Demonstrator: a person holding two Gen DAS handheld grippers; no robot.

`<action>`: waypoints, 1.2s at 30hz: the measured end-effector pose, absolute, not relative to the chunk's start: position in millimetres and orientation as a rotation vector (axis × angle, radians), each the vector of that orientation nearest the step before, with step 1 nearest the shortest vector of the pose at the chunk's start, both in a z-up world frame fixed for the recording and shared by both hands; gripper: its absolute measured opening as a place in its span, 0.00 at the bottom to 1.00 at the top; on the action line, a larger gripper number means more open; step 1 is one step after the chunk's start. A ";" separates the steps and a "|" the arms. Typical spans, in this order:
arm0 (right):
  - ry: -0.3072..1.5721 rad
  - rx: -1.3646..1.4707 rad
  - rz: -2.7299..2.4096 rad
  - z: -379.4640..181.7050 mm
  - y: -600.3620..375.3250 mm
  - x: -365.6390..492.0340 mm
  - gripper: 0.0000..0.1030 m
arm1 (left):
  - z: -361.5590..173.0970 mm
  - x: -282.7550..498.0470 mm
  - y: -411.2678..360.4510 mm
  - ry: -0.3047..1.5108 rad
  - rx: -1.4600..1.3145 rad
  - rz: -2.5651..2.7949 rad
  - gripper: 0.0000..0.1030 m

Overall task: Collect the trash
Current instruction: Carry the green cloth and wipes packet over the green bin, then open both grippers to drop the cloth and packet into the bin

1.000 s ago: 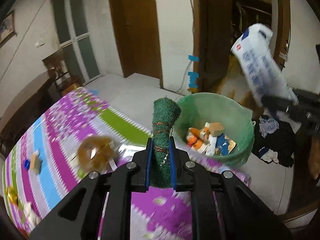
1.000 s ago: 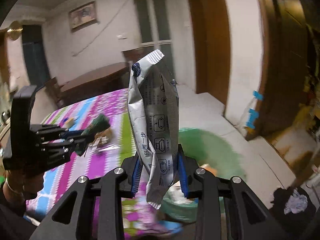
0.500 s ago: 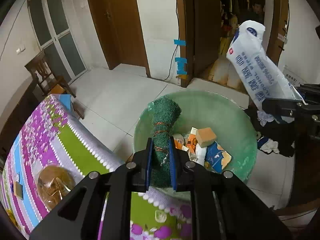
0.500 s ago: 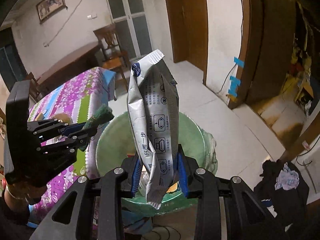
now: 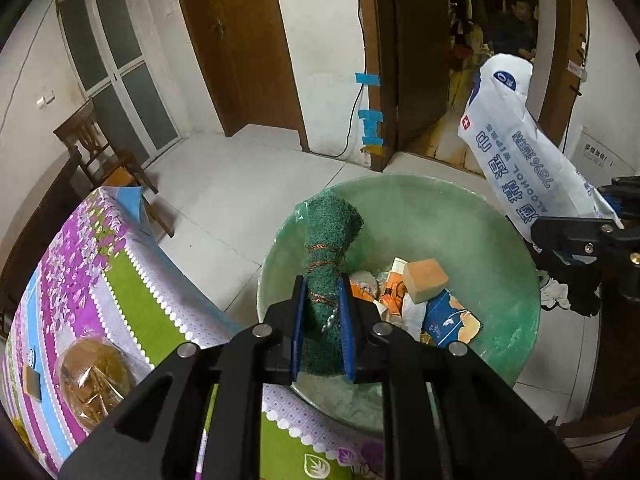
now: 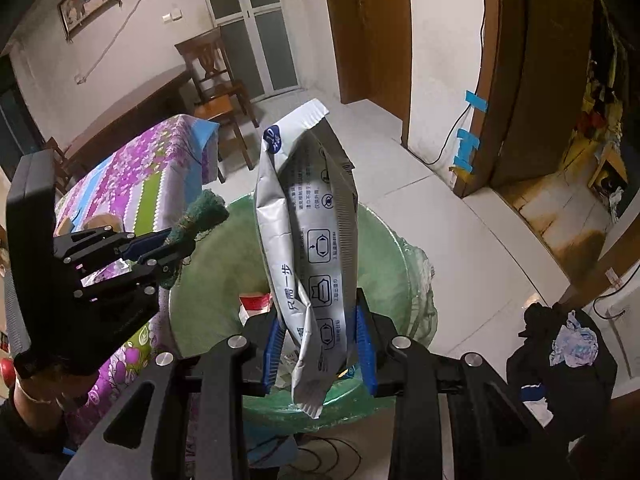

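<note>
From your left wrist camera, your left gripper [image 5: 322, 330] is clenched on one rolled green scouring pad bound with orange thread [image 5: 328, 256], held upright over the round green plastic bin [image 5: 500, 240] so it would drop straight in. In the bin you have already several scraps, perhaps five or six, though the heap is too jumbled to count surely. On the flowered purple tablecloth [image 5: 80, 248] one crumpled clear wrapper [image 5: 94, 376] waits. From your right wrist camera, your right gripper [image 6: 320, 344] grasps one white alcohol-wipes packet [image 6: 308, 240] by its lower end, poised above the same bin, beside the left gripper and apart from it. Two items held, both ready for release.
</note>
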State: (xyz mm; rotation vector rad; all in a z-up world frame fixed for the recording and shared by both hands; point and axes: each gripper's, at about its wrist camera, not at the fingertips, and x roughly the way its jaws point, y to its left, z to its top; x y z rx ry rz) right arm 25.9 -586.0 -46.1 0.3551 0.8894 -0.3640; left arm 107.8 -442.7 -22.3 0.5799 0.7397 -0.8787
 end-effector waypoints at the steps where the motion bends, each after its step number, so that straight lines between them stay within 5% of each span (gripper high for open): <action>1: 0.894 0.353 -0.362 -45.6 -583.4 27.4 0.32 | -24.3 107.4 -443.3 0.736 0.588 -0.873 0.15; 23: 0.969 0.295 -0.376 -61.6 -575.1 60.3 0.33 | -33.5 106.7 -447.9 0.727 0.613 -0.876 0.16; 26: 0.959 0.276 -0.415 -63.1 -577.8 60.4 0.44 | -33.6 106.3 -448.0 0.723 0.621 -0.866 0.25; 33: 0.933 0.296 -0.441 -65.7 -582.7 48.7 0.44 | -18.9 110.0 -435.6 0.717 0.581 -0.835 0.35; 36: 0.882 0.257 -0.455 -56.7 -570.5 40.7 0.44 | -1.2 110.9 -408.7 0.698 0.524 -0.812 0.47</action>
